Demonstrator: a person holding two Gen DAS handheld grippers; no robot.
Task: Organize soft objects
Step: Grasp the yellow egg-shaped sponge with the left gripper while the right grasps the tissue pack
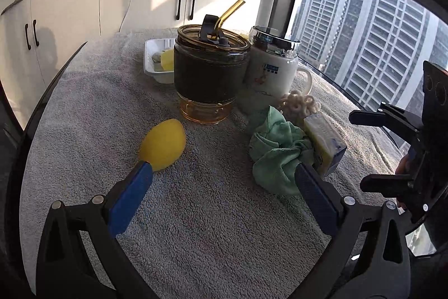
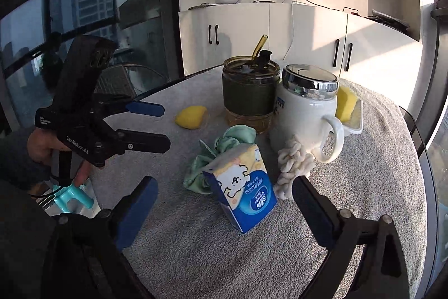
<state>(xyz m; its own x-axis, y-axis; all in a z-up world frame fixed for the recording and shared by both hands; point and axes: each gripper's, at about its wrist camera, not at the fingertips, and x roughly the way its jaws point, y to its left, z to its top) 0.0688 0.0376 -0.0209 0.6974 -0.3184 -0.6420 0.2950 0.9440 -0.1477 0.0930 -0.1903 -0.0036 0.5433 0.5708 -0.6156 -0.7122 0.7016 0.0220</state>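
Tilted tissue pack (image 2: pixel 241 187), top toward mug (image 2: pixel 306 114)

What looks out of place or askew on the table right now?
The tissue pack stands tilted, leaning against the crumpled green cloth instead of lying flat. Nothing looks spilled or broken.

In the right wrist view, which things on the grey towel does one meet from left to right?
Yellow sponge → green cloth → tissue pack → cream knitted piece → white mug → white tray holding a second yellow sponge. The amber jar overlaps several of them, so I leave it out.
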